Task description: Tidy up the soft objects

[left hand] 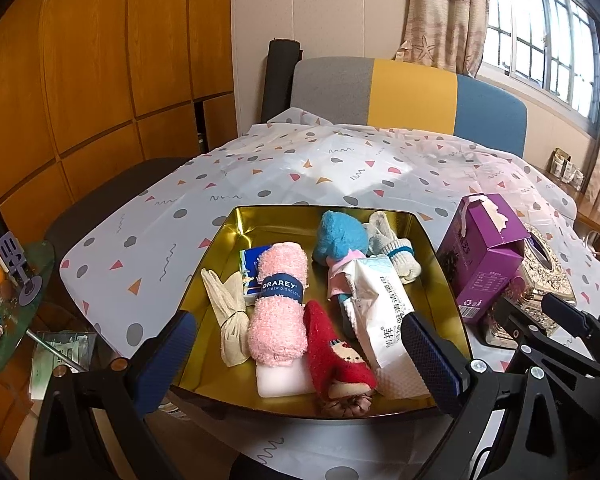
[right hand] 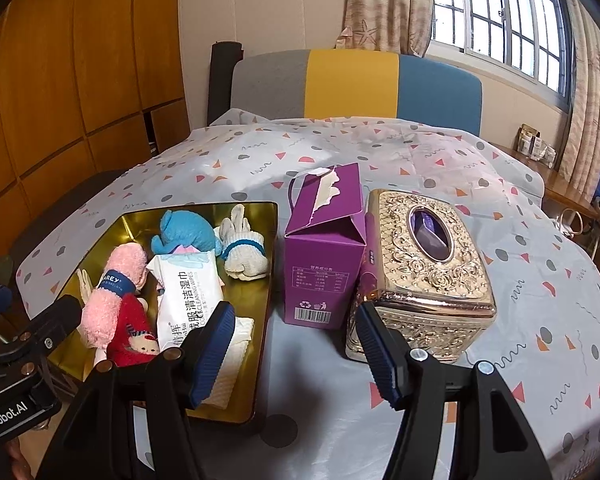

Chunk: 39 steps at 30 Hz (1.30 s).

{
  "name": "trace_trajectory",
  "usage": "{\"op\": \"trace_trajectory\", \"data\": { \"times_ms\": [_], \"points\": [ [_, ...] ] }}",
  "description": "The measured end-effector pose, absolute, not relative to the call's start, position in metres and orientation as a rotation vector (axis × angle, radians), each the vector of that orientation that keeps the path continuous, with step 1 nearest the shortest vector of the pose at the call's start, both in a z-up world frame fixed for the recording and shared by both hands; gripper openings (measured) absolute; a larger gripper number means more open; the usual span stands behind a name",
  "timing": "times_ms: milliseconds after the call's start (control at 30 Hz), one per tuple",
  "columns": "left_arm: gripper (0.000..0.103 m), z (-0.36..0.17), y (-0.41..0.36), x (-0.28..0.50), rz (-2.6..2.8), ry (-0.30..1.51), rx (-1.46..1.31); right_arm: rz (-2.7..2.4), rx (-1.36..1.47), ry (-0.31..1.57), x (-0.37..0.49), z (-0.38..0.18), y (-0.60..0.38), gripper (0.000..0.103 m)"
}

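Fingers: both grippers, left (left hand: 300,354) and right (right hand: 294,350), are standing wide, holding nothing.
Soft things: lying in the gold tray (left hand: 236,216), left of the purple box (right hand: 324,248).
Pink towel roll (left hand: 278,304): light, squashy; I would be gripping it at the band.

**Both tongs held apart, nothing gripped**

Left tongs (left hand: 300,354): seen from their own wrist camera, the two blue ribbed pads (left hand: 168,354) stand wide apart at the bottom of the view, angled downward and forward. Nothing sits between the pads and neither pad presses on anything. The black frame arms and their screws show plainly below.

Right tongs (right hand: 296,350): the blue pads (right hand: 214,354) stand apart at a moderate width, likewise tilted downward. The gap between them is empty; no contact noted on either pad.

Relative position: in each wrist view the other tongs appear at the frame edge, so the two sit side by side, close together.
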State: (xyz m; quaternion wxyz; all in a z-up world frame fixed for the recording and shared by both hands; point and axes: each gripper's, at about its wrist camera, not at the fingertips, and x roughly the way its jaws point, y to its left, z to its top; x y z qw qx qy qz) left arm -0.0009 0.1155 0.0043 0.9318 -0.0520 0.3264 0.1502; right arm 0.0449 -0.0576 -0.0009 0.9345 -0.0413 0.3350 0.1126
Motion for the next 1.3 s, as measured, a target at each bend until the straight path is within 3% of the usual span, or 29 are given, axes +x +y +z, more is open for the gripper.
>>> {"op": "trace_trajectory", "data": {
  "times_ms": [1300],
  "points": [
    [0.103,0.0021,0.1155,-0.0026,0.317,0.683,-0.093,0.237,-0.09,0.703,0.0436,-0.0071,-0.0559,0.064]
  ]
}}
